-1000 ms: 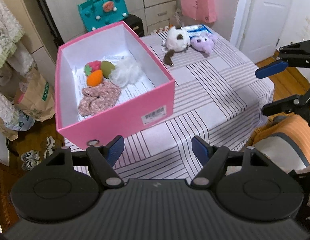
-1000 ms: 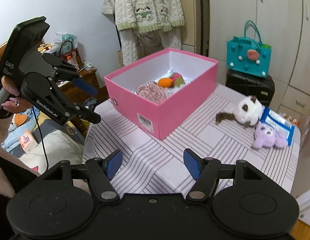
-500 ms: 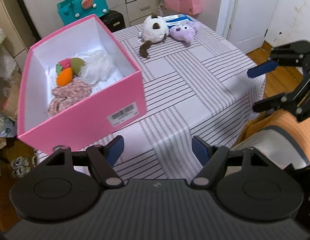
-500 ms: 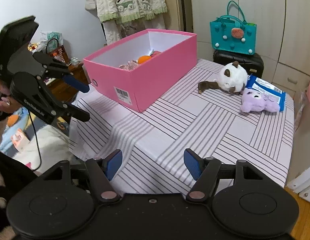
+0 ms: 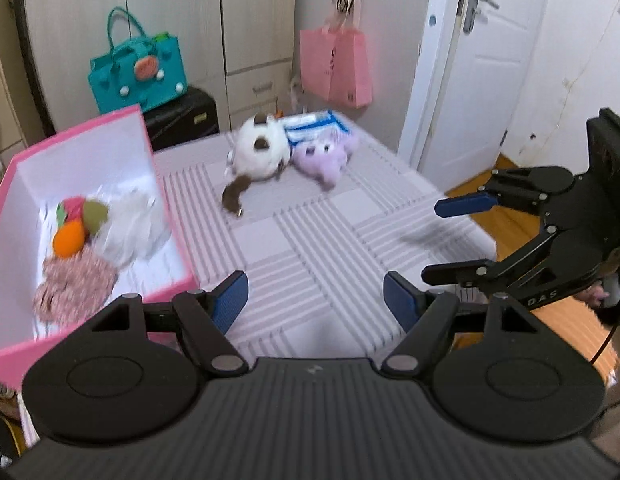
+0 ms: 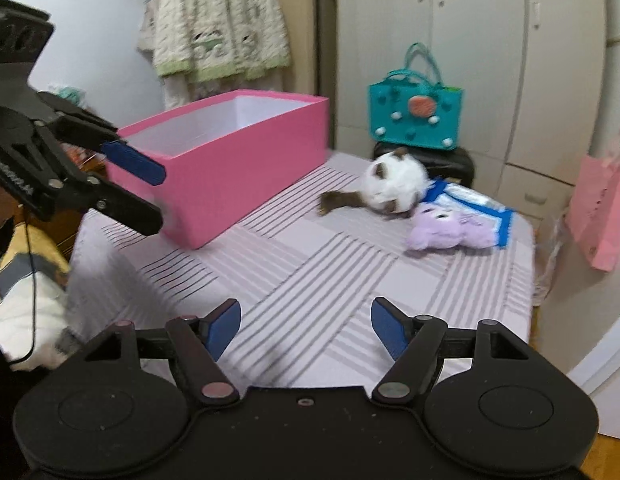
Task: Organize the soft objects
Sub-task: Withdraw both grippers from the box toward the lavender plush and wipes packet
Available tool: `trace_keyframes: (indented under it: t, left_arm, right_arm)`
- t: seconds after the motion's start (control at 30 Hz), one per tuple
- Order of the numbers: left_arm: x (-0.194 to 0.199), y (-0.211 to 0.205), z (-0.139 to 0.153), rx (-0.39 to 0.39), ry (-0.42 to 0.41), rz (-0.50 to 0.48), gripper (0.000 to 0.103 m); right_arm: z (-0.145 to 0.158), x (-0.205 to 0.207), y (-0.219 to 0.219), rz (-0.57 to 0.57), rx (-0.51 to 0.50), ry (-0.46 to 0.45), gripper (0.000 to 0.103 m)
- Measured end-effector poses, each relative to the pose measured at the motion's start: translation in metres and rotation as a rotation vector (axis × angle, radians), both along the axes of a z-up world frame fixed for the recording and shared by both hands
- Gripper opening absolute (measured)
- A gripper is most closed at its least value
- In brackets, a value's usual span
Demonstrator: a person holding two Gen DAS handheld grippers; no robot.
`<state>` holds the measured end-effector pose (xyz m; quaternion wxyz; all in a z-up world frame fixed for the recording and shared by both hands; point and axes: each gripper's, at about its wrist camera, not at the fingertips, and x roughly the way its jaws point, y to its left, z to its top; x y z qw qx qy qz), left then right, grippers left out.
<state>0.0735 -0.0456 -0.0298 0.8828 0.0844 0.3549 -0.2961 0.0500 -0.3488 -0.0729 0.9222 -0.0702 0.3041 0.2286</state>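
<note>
Left wrist cam: sits above the bench's (image 5: 310, 240) near edge, angled down and forward along the left claw (image 5: 315, 300), facing the far edge and wardrobe wall. Pink box (image 5: 158, 184) at left edge, close; plush toys at far edge, mid-range.

Right wrist cam: lower, off the near right corner, looking along the right claw (image 6: 306, 326) diagonally across the bench (image 6: 310, 272). Box (image 6: 238, 176) seen side-on, interior hidden.

Overlap: striped bench top, box, white plush (image 5: 262, 150) (image 6: 392, 184), purple plush (image 5: 324, 160) (image 6: 446, 228), teal bag (image 5: 138, 76) (image 6: 416, 118). Each cam catches the other claw at frame edge. Both frames motion-blurred.
</note>
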Motion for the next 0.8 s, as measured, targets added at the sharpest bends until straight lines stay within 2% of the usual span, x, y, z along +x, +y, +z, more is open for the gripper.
trace_keyframes:
  t: [0.17, 0.33, 0.47, 0.6, 0.7, 0.8]
  left_arm:
    - [0.021, -0.018, -0.003, -0.04, -0.025, 0.022, 0.074]
    - [0.037, -0.035, -0.01, -0.036, -0.045, 0.05, 0.074]
    - [0.054, -0.044, -0.017, -0.068, -0.021, 0.069, 0.074]
    - [0.071, -0.052, -0.026, -0.097, -0.01, 0.1, 0.075]
    - [0.081, -0.058, -0.033, -0.113, -0.028, 0.136, 0.078]
    - [0.092, -0.064, -0.038, -0.141, -0.043, 0.181, 0.079]
  right_arm:
    - [-0.006, 0.016, -0.022, -0.067, 0.022, -0.051, 0.08]
    - [-0.015, 0.034, -0.037, -0.122, 0.029, -0.102, 0.083]
    - [-0.019, 0.048, -0.052, -0.158, 0.06, -0.134, 0.084]
    - [-0.024, 0.067, -0.066, -0.176, 0.11, -0.121, 0.084]
    - [-0.029, 0.085, -0.082, -0.204, 0.192, -0.097, 0.084]
    - [-0.035, 0.098, -0.091, -0.212, 0.219, -0.103, 0.084]
